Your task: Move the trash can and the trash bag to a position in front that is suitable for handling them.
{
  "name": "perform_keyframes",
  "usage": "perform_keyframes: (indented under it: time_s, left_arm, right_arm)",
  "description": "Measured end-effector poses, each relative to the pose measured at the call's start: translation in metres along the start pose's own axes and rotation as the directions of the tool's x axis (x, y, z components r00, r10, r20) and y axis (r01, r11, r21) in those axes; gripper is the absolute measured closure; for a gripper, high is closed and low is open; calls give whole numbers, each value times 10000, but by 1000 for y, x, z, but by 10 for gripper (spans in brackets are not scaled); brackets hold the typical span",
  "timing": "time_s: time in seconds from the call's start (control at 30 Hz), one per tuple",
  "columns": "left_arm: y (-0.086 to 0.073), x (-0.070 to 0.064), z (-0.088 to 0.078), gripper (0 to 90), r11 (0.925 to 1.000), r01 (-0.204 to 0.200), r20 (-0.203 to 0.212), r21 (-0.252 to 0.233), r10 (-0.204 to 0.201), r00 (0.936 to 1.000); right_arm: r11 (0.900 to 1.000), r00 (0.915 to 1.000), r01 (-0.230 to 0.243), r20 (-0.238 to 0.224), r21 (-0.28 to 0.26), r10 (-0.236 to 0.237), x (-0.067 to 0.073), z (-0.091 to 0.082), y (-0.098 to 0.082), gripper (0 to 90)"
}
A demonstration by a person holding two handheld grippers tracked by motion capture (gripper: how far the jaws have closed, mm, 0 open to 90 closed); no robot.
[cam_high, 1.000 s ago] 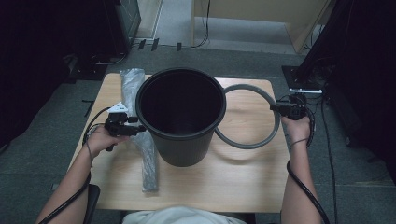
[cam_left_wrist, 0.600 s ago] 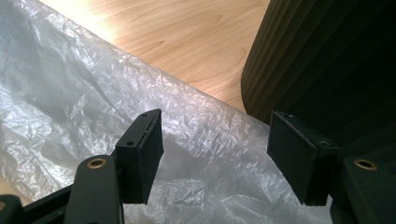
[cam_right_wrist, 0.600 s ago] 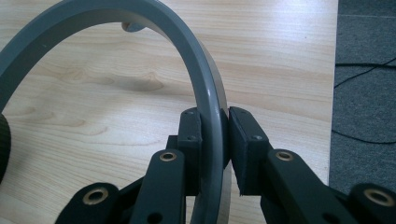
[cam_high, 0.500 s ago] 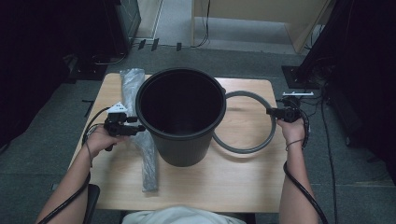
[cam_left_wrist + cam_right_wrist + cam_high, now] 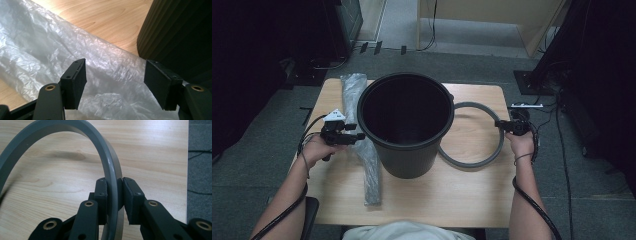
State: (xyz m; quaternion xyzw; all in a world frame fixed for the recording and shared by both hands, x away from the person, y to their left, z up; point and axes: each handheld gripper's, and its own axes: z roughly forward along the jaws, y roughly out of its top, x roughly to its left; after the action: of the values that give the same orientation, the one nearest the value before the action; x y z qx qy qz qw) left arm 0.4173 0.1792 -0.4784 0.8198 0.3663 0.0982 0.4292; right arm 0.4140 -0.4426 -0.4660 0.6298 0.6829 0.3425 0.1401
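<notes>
1. The flat grey plastic ring (image 5: 472, 134) lies on the light wooden worktop (image 5: 452, 195), just right of the tall black ribbed plastic bucket (image 5: 406, 122).
2. The right gripper (image 5: 115, 192) clamps the ring's rim.
3. The left gripper (image 5: 115, 82), jaws spread, holds nothing above the crinkled clear plastic bag (image 5: 50, 55), left of the bucket.

The high view is looking dim and slightly soft — the room's edges are sinking into near-black while the wooden table (image 5: 462, 195) is catching the light. The bucket (image 5: 406, 125) interior is reading as pure shadow. Both gripper views are showing brighter, sharper wood grain — glare is glinting off the crinkled plastic (image 5: 50, 55).
</notes>
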Motion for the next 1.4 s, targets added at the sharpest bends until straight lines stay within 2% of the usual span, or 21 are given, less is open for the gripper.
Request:
perform_keyframes:
  time_s: [0.27,0.4,0.53,0.7,0.87,0.93,1.0,1.03,1.13,1.3,1.4]
  left_arm:
    - [-6,10,-3,328,9999,48,-155,97,-47,9999]
    - [-10,14,-6,321,9997,-255,-141,57,255,9996]
    - [-12,14,-10,316,9992,-363,3,-148,363,9993]
    - [-14,17,-6,307,9990,-429,-136,-86,428,9990]
    - [-19,24,-4,296,9982,-542,-231,-260,536,9983]
    - [-21,27,-3,290,9982,-513,-269,-325,504,9984]
    - [-23,30,-1,288,9982,-457,-355,-378,444,9984]
    - [-24,32,-1,288,9981,-496,-379,-362,483,9981]
    - [-25,34,5,282,9977,-620,-396,-256,610,9974]
    - [-28,36,18,272,9965,-810,-516,225,820,9953]
    - [-27,36,22,269,9952,-924,-492,335,940,9944]
  right_arm:
    - [9996,9998,-152,137,238,149,-4,8,-4,753]
    - [9993,9996,-135,243,359,126,-6,14,-8,751]
    - [9983,9994,-264,248,518,252,-9,19,-12,747]
    - [9986,9993,-231,291,479,217,-11,22,-15,747]
    - [9981,9991,-212,373,587,190,-12,25,-17,738]
    - [9985,9989,-247,417,496,226,-12,25,-17,685]
    - [9994,9984,-258,504,230,246,-12,23,-17,593]
    - [9994,9985,-320,456,145,313,-11,22,-16,590]
    - [9999,9991,-106,402,103,102,-7,20,-15,545]
    - [9995,9990,299,321,21,-300,5,15,-12,532]
    - [9985,9982,554,243,-35,-553,13,12,-11,531]
